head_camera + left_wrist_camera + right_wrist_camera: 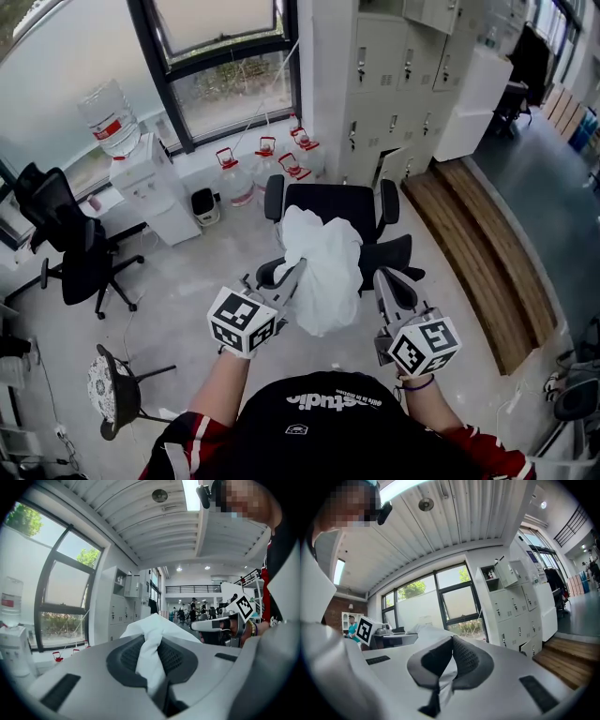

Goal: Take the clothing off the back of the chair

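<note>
Head view: the white clothing [323, 267] hangs bunched over the black chair [328, 202] back. The left gripper [289, 279] has its fingers closed on a top fold, and the right gripper [384, 281] pinches a thin edge. It looks light and floppy, so the top folds seem best to hold.

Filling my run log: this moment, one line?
left tool: shut on white clothing | right tool: shut on it | black chair: beneath

Beyond the left gripper [293, 270], large windows [225, 94] and a water dispenser [152, 180] are seen; beyond the right gripper [383, 276], grey lockers [394, 66] and a wooden platform [478, 253].
</note>
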`<action>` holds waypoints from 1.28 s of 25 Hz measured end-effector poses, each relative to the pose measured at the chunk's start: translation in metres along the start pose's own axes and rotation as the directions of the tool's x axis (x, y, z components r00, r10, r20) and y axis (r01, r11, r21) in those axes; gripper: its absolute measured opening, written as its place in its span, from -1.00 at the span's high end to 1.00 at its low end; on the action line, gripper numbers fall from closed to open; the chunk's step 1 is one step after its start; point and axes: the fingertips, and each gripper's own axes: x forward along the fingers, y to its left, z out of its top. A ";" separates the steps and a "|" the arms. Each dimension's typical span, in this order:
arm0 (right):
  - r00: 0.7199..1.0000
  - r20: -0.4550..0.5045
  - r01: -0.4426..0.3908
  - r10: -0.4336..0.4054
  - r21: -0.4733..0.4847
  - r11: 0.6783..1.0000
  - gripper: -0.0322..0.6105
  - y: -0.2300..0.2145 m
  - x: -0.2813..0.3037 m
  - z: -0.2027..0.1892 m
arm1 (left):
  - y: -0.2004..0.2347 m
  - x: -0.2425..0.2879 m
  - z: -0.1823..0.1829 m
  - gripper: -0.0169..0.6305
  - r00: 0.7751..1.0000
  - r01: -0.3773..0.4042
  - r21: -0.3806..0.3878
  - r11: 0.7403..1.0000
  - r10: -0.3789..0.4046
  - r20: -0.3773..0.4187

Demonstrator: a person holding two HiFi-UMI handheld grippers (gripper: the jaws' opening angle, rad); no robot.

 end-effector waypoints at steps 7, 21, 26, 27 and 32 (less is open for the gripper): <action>0.996 -0.015 -0.083 0.083 -0.015 0.996 0.90 0.052 0.036 -0.009 | 0.043 -0.061 0.007 0.80 0.994 -0.100 -0.016 0.995 0.101 0.052; 0.985 0.008 -0.171 0.172 -0.057 0.984 0.90 0.151 0.081 -0.024 | 0.105 -0.190 0.007 0.80 0.949 -0.274 -0.035 0.961 0.276 0.151; 0.984 0.016 -0.173 0.176 -0.093 0.980 0.90 0.173 0.087 -0.029 | 0.117 -0.229 0.007 0.80 0.930 -0.330 -0.021 0.944 0.329 0.164; 0.984 0.016 -0.175 0.177 -0.102 0.979 0.90 0.178 0.088 -0.029 | 0.120 -0.236 0.007 0.80 0.926 -0.342 -0.016 0.939 0.340 0.161; 0.979 0.012 -0.203 0.206 -0.114 0.972 0.90 0.198 0.094 -0.033 | 0.128 -0.265 0.003 0.79 0.906 -0.393 -0.009 0.920 0.389 0.167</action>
